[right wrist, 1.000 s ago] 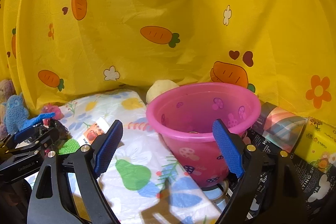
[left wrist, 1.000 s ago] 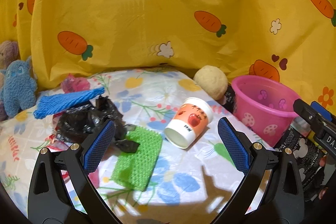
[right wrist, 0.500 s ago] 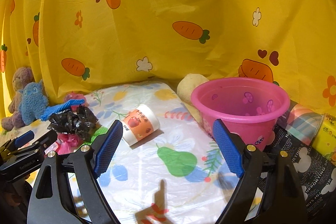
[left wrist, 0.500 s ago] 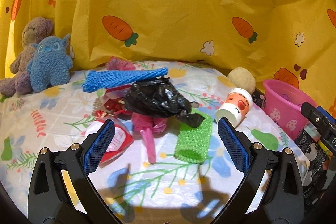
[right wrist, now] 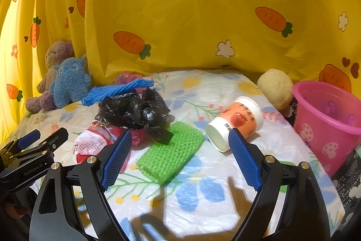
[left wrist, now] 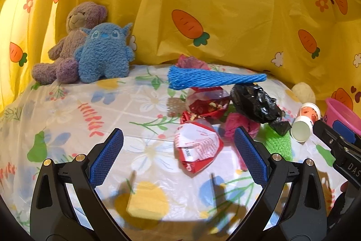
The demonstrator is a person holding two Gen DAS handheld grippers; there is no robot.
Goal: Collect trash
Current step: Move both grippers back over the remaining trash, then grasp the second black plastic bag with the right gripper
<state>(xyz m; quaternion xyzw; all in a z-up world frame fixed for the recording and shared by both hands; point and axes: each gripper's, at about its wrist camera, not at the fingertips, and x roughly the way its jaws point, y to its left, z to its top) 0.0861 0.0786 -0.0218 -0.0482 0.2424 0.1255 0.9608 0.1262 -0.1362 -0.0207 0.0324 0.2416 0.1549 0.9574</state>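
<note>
Between two pairs of wide-spread, empty jaws lies scattered trash on a floral sheet (right wrist: 203, 186).

Beyond the right gripper (right wrist: 178, 158), a pink bucket (right wrist: 327, 123) stands right of its jaws; a green foam net (right wrist: 171, 150) lies between them, a paper cup (right wrist: 237, 121) tipped at the right jaw. A red-white wrapper (left wrist: 198, 148) lies between the left gripper (left wrist: 178, 158) jaws, a black bag (left wrist: 255, 103) beyond.

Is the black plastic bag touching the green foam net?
Touching. In the right wrist view, the black plastic bag's twisted tail lies directly on the green foam net's upper corner, with no gap.
</note>
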